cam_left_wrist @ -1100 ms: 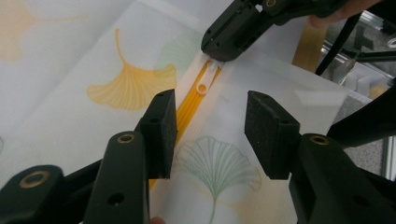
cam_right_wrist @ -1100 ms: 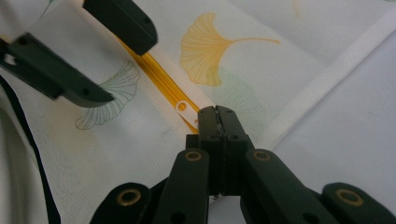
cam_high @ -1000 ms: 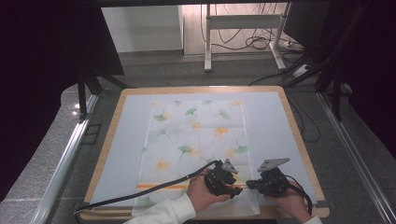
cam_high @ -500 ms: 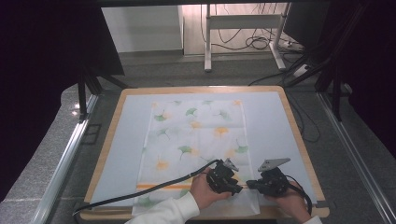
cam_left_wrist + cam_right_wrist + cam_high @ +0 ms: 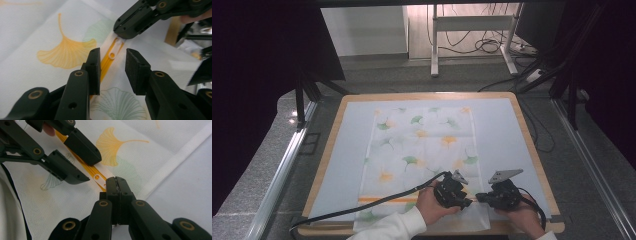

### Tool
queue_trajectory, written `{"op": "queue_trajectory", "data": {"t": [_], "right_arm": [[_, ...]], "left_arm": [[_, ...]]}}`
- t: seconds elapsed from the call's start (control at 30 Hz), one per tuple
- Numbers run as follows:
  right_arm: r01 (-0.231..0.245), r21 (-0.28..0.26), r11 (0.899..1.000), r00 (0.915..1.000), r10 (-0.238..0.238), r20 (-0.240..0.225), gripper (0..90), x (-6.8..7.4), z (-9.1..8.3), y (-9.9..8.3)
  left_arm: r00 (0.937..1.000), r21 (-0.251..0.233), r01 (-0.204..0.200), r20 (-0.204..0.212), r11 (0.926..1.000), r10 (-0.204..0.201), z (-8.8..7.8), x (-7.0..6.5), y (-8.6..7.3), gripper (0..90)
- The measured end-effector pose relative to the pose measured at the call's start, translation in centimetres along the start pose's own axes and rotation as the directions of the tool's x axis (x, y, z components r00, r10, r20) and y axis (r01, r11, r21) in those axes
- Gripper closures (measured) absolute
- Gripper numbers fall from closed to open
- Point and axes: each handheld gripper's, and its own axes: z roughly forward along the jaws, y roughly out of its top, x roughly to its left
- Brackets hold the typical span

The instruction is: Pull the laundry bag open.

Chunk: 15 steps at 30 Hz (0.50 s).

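Ginkgo-print zip pouch (image 5: 422, 145) laid flat on the counter (image 5: 522, 145).
High view: pouch judged thin, limp and light. Left gripper view: left tongs (image 5: 113, 72), just closing, set astride the orange zip strip (image 5: 106, 66), not yet pressed. Right gripper view: right tongs (image 5: 115, 182) clenched on the strip's end; the small tab (image 5: 98, 178) is best pinched.

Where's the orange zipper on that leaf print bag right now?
The orange zipper runs along the leaf print bag near the table's front edge in the high view, between the left gripper and the right gripper, whose jaws are shut at its end.
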Motion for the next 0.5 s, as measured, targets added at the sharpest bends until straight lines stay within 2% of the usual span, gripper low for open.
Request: {"op": "queue_trajectory", "data": {"t": [0.13,0.17,0.2,0.23,0.27,0.37,0.43,0.5], "right_arm": [[-0.001,-0.002,1.0,1.0,0.001,-0.001,89.4,0.0,0.0,0.0],[0.0,0.0,1.0,1.0,0.0,0.001,89.4,0.0,0.0,0.0],[0.001,0.0,1.0,1.0,-0.001,0.001,89.4,0.0,0.0,0.0],[0.001,-0.002,1.0,1.0,-0.001,0.003,89.4,0.1,0.0,0.0],[0.002,-0.003,1.0,1.0,-0.002,0.003,89.4,0.1,0.0,0.0],[0.003,-0.005,1.0,1.0,-0.003,0.007,89.4,0.1,0.0,0.0],[0.004,-0.004,1.0,1.0,-0.004,0.009,89.4,0.1,0.0,-0.1],[0.002,-0.009,1.0,1.0,-0.002,0.008,89.4,0.1,0.0,-0.1]], "left_arm": [[1.0,0.011,0.009,0.003,0.9999,-0.009,-0.1,0.1,0.1,65.1],[0.9998,0.035,-0.014,-0.012,0.9993,0.015,0.0,-0.1,0.3,65.1],[0.9979,0.047,-0.056,-0.031,0.9973,0.057,0.1,-0.8,0.6,63.6],[0.9982,0.047,-0.057,-0.014,0.9973,0.058,0.2,-1.1,0.8,63.6],[0.9988,0.047,-0.047,0.017,0.9978,0.046,0.2,-1.4,1.1,63.0],[0.9993,0.052,-0.037,0.005,0.998,0.037,0.3,-1.3,1.4,63.6],[0.9999,0.059,-0.007,0.01,0.9982,0.007,0.5,-0.6,1.2,63.7],[0.9999,0.051,-0.002,0.016,0.9987,0.001,0.7,-0.6,1.1,64.4]]}}
